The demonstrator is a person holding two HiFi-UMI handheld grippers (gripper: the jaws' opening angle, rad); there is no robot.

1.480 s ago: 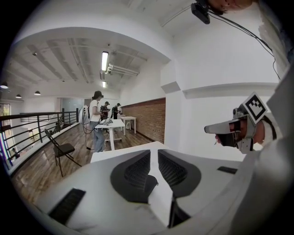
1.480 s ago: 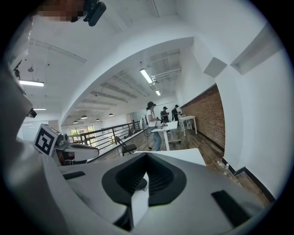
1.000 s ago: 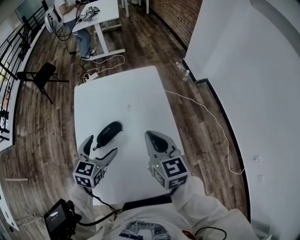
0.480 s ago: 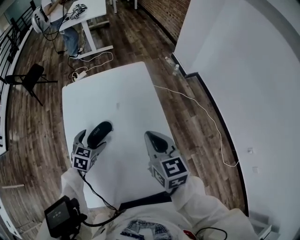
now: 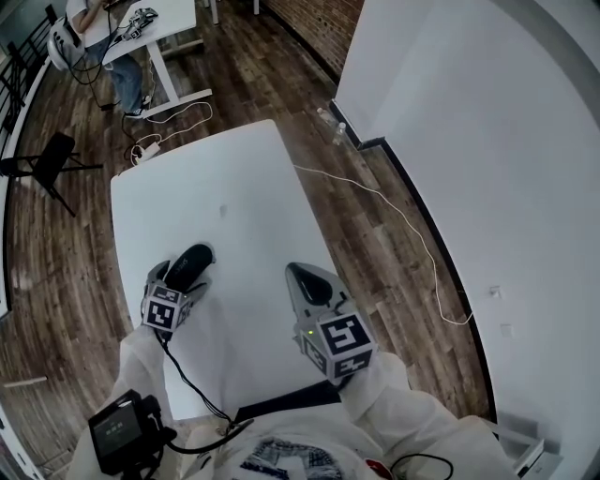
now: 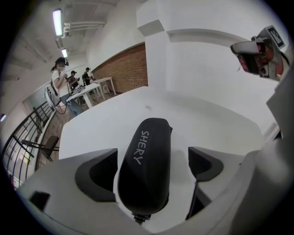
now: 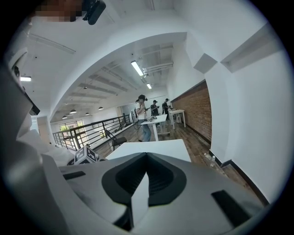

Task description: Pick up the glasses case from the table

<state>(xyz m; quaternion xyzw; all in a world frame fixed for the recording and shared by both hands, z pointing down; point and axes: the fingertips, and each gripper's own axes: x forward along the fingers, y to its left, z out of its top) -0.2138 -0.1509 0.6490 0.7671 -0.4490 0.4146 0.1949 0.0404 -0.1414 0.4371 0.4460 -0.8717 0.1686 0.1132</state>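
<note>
The black glasses case (image 6: 144,160), printed "SHERY", lies flat on the white table (image 6: 193,119). My left gripper (image 6: 151,170) is open and straddles the case's near end, one dark pad (image 6: 96,176) close on its left and the other pad (image 6: 204,163) a gap away on its right. In the head view the case (image 5: 190,262) pokes out just beyond the left gripper (image 5: 174,284) near the table's left edge. My right gripper (image 5: 298,274) is shut on nothing and hovers over the table's right part; its own view shows the jaws closed together (image 7: 146,160).
The table (image 5: 225,187) ends at a wooden floor on all sides. A white cable (image 5: 394,216) runs over the floor at the right, beside a white wall (image 5: 469,112). A black folding chair (image 5: 47,159) and a desk with people (image 5: 122,28) stand far back left.
My left gripper has moved forward and its jaws now sit either side of the case's near end. The right gripper has stayed put.
</note>
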